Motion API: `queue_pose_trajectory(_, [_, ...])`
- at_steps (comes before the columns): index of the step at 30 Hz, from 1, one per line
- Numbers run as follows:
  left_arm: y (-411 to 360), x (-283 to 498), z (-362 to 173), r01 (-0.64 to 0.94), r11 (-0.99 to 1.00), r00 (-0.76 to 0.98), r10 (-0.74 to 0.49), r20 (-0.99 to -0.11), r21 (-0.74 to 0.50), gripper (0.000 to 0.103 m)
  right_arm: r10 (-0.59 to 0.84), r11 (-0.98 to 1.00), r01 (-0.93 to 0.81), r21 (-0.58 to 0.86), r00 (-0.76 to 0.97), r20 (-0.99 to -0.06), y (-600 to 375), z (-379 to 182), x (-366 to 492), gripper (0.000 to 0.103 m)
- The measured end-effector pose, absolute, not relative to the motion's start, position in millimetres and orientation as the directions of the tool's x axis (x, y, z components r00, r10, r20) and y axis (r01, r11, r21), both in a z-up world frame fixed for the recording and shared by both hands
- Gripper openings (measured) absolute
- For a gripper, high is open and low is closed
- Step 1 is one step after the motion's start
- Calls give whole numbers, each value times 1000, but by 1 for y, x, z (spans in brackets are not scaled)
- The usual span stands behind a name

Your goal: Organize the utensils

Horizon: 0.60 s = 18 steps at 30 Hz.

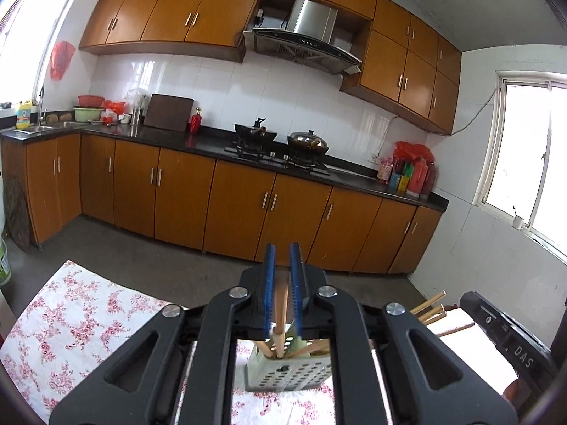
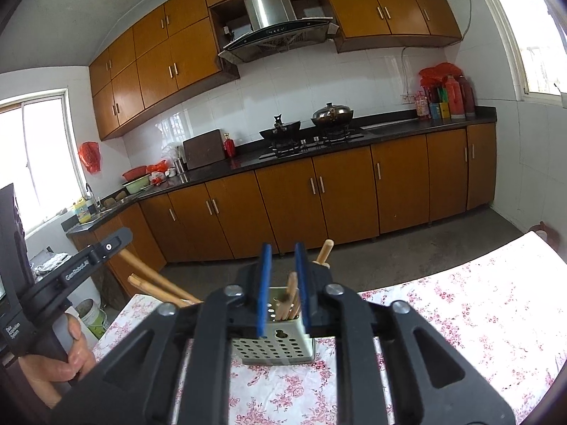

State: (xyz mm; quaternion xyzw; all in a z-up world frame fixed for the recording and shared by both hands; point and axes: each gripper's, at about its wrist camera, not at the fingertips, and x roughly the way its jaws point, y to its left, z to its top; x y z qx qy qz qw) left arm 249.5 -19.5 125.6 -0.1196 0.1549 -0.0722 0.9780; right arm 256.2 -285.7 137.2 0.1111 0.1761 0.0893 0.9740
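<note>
Left tongs: I see my left gripper (image 1: pixel 282 276) with its blue pads a narrow gap apart, and one wooden chopstick (image 1: pixel 281 313) standing between them. It lies close against the left pad; I cannot tell whether the pads press on it.
Right tongs: my right gripper (image 2: pixel 283 283) is parted by a similar narrow gap. Wooden sticks (image 2: pixel 288 295) rise between its pads, but I see no pad touching them.
Utensil holder: the pale perforated holder (image 2: pixel 274 349) stands on the flowered tablecloth (image 2: pixel 460 318), directly beneath and just beyond both sets of pads, with both tongs poised over its open top.
Chopsticks: several lean inside the holder, tips down; more ends (image 2: pixel 156 288) stick out to the left in the right wrist view.
Hand: a hand (image 2: pixel 60 361) grips the left tool's handle.
</note>
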Motion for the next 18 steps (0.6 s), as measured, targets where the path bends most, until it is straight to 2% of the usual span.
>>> queue_pose_trajectory(1, [-15, 245, 127, 107, 959, 941, -183, -286, -262, 34, 210, 959, -131, 252, 924, -319, -287, 138, 254, 24])
queue_pose_trajectory(2, [-15, 246, 129, 106, 958, 941, -183, -283, -267, 40, 207, 958, -128, 256, 927, -314, -289, 139, 251, 26])
queue_pose_trajectory(8, [7, 217, 137, 112, 952, 948, -188, -256, -283, 51, 177, 958, -102, 267, 945, -274, -302, 143, 224, 47])
queue_pose_trajectory(11, [18, 197, 135, 103, 958, 951, -174, -257, -267, 63, 150, 966, -83, 243, 952, -269, -303, 140, 202, 74])
queue_pose_trajectory(14, [25, 172, 125, 83, 972, 955, -141, -262, -220, 74, 105, 983, -61, 175, 961, -256, -295, 131, 174, 91])
queue_pose_trajectory(16, [27, 153, 112, 69, 981, 955, -118, -273, -182, 86, 87, 990, -55, 134, 965, -247, -289, 123, 156, 95])
queue_pose_trajectory(17, [28, 147, 107, 62, 984, 955, -107, -277, -167, 88, 71, 994, -47, 103, 967, -244, -283, 117, 146, 99])
queue_pose_trajectory(18, [28, 138, 99, 51, 988, 956, -91, -280, -147, 92, 57, 996, -39, 81, 969, -241, -280, 112, 137, 99])
